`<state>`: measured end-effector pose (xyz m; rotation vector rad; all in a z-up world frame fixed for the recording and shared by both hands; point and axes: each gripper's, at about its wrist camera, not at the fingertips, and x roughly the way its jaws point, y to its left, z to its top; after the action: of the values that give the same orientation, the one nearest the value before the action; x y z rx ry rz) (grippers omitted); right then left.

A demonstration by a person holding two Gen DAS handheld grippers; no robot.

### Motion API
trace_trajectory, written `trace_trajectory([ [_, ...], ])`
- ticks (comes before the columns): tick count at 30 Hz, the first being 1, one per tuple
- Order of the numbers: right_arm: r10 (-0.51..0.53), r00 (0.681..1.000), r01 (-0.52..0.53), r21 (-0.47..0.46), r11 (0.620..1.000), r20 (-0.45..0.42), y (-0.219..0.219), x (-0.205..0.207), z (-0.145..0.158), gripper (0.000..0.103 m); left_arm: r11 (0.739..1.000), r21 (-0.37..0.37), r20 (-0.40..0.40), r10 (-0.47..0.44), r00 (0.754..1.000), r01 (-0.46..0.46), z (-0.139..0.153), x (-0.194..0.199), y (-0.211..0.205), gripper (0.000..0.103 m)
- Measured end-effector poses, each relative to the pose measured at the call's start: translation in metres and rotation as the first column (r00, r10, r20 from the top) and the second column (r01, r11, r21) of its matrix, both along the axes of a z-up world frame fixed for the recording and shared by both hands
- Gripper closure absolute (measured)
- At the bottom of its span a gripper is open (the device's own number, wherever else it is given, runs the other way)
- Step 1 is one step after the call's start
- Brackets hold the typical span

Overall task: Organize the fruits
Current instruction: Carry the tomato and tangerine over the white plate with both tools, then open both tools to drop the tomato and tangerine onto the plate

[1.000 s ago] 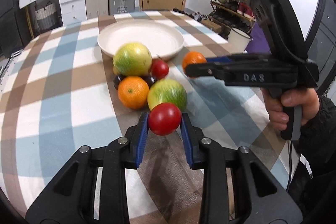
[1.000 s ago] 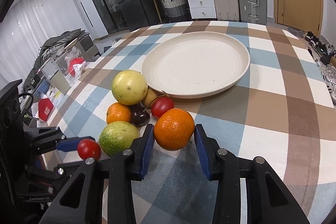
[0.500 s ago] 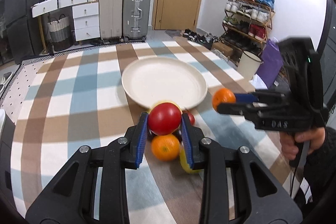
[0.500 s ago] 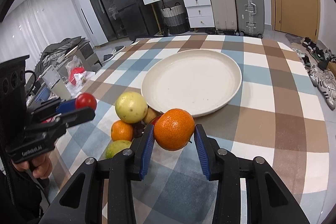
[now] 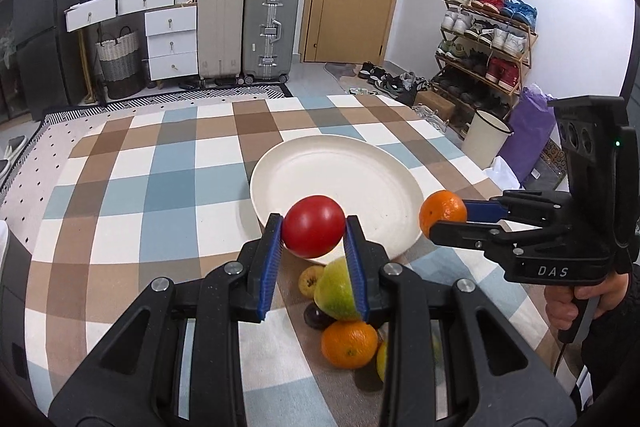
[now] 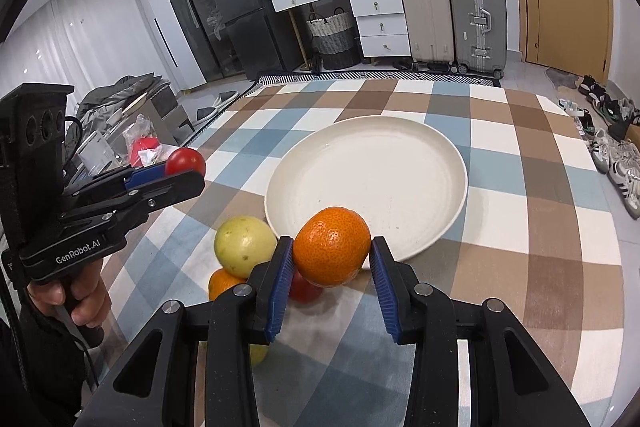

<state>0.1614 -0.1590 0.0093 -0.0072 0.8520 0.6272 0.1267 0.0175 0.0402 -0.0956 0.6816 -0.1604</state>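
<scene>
Gripping glossy red tomato (image 5: 313,225), left gripper (image 5: 313,241) clenched, right gripper (image 6: 331,261) grasping dimpled orange (image 6: 332,246), cream plate (image 6: 440,163) at 12 o'clock.

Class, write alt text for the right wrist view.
The right gripper holds an orange in its jaws above a checked tablecloth, just before an empty white plate. At left, the left gripper holds a red tomato.

Fruit pile (image 5: 344,311) on table (image 5: 132,187), before plate (image 5: 340,171).
</scene>
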Motion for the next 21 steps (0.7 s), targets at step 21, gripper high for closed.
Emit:
trace_trajectory([
  [21, -0.066, 0.993, 0.064, -0.02, 0.998, -0.096, 0.007, 0.053, -0.033, 0.064, 0.998, 0.027, -0.096, -0.045, 0.994, 0.048, -0.04, 0.08, -0.009, 0.075],
])
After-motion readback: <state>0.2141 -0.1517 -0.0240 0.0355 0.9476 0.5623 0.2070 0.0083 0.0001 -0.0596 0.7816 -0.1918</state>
